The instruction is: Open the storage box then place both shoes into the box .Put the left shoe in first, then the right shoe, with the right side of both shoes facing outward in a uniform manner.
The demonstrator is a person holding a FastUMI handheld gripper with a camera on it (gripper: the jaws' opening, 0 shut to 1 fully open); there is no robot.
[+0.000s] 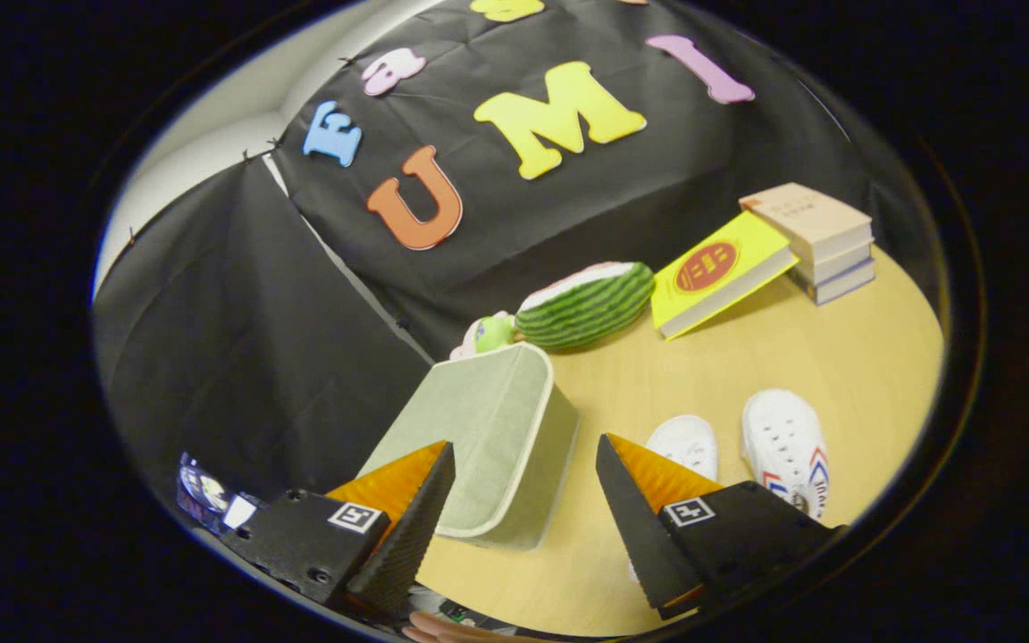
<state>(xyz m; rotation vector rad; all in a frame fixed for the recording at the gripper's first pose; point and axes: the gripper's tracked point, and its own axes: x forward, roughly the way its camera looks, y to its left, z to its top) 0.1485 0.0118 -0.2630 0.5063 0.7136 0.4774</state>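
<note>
You have black cloth (238,339) draped as the booth wall across the left and upper centre of the frame; pale wall (211,134) shows past it at upper left; a light wooden tabletop (800,357) fills the lower right, evenly lit.

Gripper (523,446): wedge-shaped ribbed fingers (412,527), square marker tag on each block mount, visible screws.

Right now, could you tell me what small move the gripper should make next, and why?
Probably ease forward and down toward the box lid. The gripper is open with nothing between its fingers, the green box just ahead looks closed, and both shoes lie on the table beside it, so opening seems to come first.
</note>
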